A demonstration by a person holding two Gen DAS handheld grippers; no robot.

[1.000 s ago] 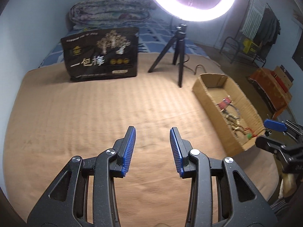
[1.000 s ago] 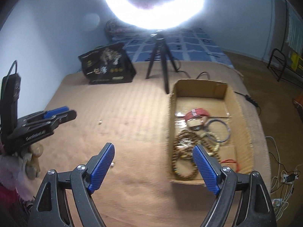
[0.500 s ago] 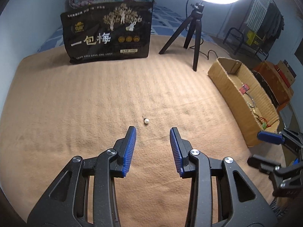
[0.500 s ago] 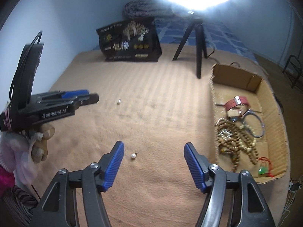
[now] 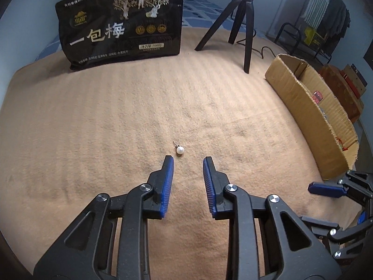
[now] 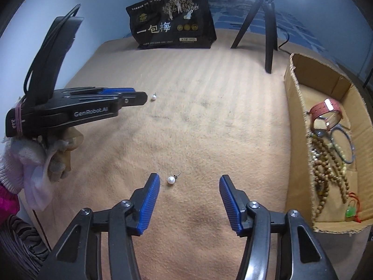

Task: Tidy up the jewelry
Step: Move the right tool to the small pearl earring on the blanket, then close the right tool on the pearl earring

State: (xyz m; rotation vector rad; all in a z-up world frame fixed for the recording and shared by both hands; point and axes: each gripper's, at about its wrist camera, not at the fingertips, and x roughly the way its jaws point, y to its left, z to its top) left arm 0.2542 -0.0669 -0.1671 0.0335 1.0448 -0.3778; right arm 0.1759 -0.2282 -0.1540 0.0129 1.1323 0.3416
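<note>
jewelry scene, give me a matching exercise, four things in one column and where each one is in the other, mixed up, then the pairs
Things:
1. watch with red strap
2. pearl earring
3. second pearl earring
4. black snack bag

Places:
A. standing at the far edge of the tan blanket
B. on the blanket just ahead of the right gripper
C. inside the cardboard box
D. on the blanket at the tip of the left gripper

Pairs: 1-C, 2-B, 3-D, 4-A
</note>
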